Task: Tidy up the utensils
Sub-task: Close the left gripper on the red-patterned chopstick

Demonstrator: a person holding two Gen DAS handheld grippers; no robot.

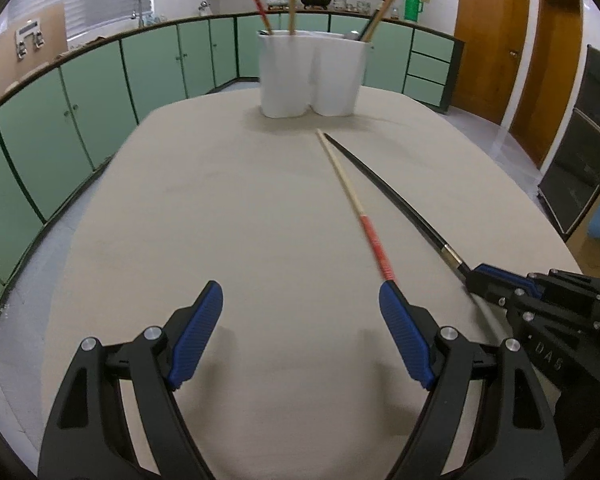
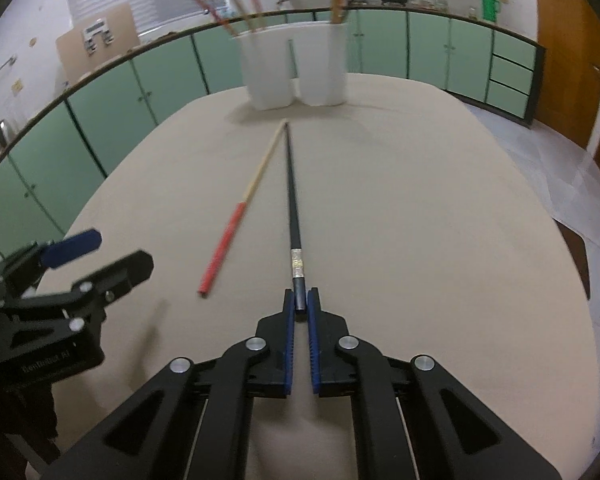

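The right hand-held gripper (image 2: 301,303) is clenched on the blunt end of a black chopstick (image 2: 291,200); its two blue pads (image 2: 288,320) press the stick from both sides, just behind a narrow silver band (image 2: 297,266) on the shaft. The chopstick runs straight ahead from the gripper over the beige desk (image 2: 420,220), its thin tip pointing toward the far edge of the desk.

Beside it, on its left in the right wrist view, lies a bamboo chopstick with a red handle (image 2: 236,222). Its red end is nearer the grippers, and its pale tip nearly meets the tip of the black one, so the two form a narrow V.

The left hand-held gripper (image 1: 300,312) is released, its blue fingers (image 1: 198,332) spread wide with only bare desk between them. In the left wrist view its right fingertip sits at the red end of the bamboo chopstick; whether they touch cannot be told.

Near the far edge of the desk stands a white utensil holder (image 1: 310,74) with two rounded compartments. Red-handled and plain wooden chopsticks (image 1: 291,0) lean out of both, and a grey utensil shows in the right one.

Past the desk runs a row of green cabinets (image 1: 100,80) under a counter with pots and a green flask (image 1: 412,6); brown doors (image 1: 492,40) stand to the right.
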